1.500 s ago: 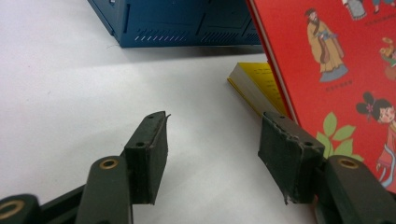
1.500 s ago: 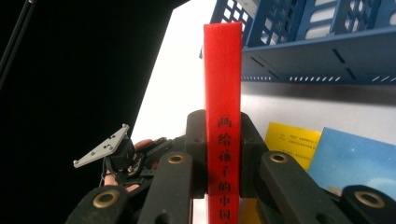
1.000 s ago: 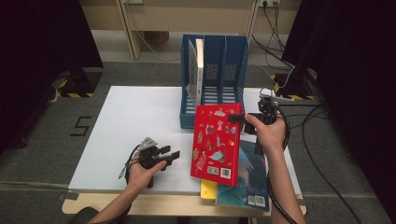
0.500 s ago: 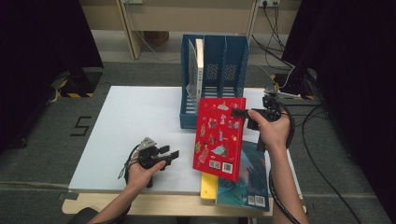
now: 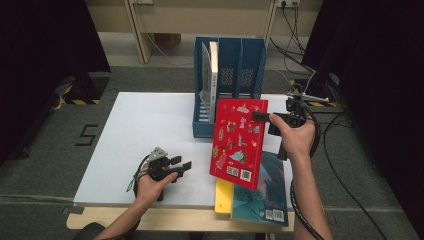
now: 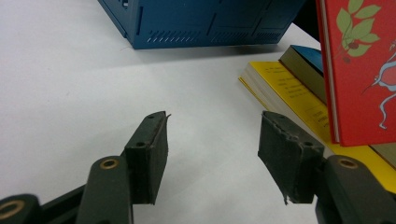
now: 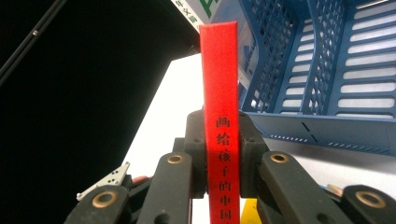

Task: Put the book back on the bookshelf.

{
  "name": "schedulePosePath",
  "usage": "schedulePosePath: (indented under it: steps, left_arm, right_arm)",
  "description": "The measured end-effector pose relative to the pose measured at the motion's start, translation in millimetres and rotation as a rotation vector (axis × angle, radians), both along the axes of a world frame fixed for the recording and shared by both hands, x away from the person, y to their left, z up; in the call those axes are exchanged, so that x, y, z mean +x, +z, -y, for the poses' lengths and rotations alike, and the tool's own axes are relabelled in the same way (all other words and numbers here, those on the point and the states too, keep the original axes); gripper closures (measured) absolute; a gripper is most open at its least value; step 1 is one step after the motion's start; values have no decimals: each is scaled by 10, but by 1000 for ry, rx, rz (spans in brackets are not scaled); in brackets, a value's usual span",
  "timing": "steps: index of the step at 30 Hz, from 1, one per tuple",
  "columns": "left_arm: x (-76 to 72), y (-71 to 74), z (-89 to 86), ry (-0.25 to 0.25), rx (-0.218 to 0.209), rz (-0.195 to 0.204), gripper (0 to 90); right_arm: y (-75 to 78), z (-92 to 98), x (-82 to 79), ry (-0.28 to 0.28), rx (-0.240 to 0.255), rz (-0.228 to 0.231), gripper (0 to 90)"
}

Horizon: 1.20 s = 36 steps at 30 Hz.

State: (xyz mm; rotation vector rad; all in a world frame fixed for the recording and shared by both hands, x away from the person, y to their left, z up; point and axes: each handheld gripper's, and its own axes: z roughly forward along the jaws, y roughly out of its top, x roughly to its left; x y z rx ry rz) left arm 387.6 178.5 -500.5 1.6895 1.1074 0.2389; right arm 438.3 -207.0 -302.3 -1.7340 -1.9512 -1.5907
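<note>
A red picture book point(image 5: 239, 142) hangs tilted above the table's right side, its lower edge over the stack of books. My right gripper point(image 5: 261, 118) is shut on its right edge near the top. In the right gripper view the jaws clamp the red spine point(image 7: 219, 93) from both sides, my right gripper point(image 7: 222, 156) pointing at the blue file rack point(image 7: 317, 70). My left gripper point(image 5: 181, 164) rests on the white table point(image 5: 140, 130), open and empty. In the left gripper view the left gripper point(image 6: 212, 140) points toward the red book point(image 6: 359, 70).
The blue file rack point(image 5: 229, 75) stands at the table's far middle with a white book point(image 5: 213, 65) in its left slot. A yellow book point(image 5: 223, 197) and a teal book point(image 5: 265, 192) lie stacked at the front right edge. Cables trail at the right.
The right gripper has lifted the red book off the stack, raising its top edge so it stands steeper. The left gripper has not moved.
</note>
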Motion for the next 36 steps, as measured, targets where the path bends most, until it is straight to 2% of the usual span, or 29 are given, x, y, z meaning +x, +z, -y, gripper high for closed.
schedulePosePath:
  steps: [13, 26, 36]
  left_arm:
    - [2, 3, -7, 3, 0, 4, 417]
    - [3, 5, -14, 3, 7, 6, 417]
    - [-1, 8, -21, 8, 4, 9, 417]
  right_arm:
    - [62, 17, 13, -38, -2, 28, 797]
    - [163, 39, 7, -76, -6, 84, 798]
    - [236, 33, 14, -99, -11, 106, 800]
